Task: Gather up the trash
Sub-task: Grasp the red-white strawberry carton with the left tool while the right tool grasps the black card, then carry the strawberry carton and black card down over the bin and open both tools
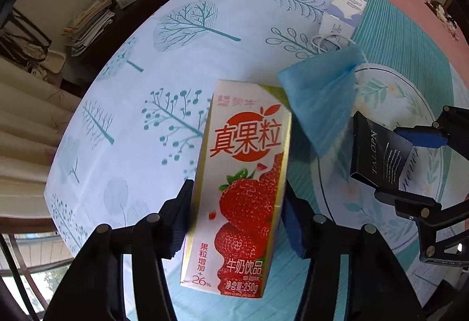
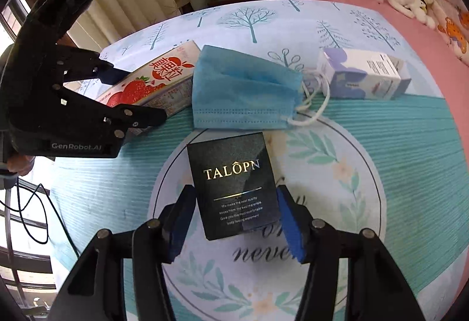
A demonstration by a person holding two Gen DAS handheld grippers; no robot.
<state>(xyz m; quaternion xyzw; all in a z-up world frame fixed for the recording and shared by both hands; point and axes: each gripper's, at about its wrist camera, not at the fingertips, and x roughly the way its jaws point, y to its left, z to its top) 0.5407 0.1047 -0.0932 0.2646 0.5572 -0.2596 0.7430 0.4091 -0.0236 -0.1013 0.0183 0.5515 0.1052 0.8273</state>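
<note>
On the bed [image 2: 410, 37], beside the blue mask [image 2: 243, 92], the left gripper [image 1: 234, 212] squeezes the strawberry milk carton [image 1: 243, 174]. The right gripper [image 2: 234, 221] squeezes the black box [image 2: 234, 186]. Lift both slowly, gripping firmly. I count one carton, one mask, one black box, one purple box [image 2: 363, 75].
</note>
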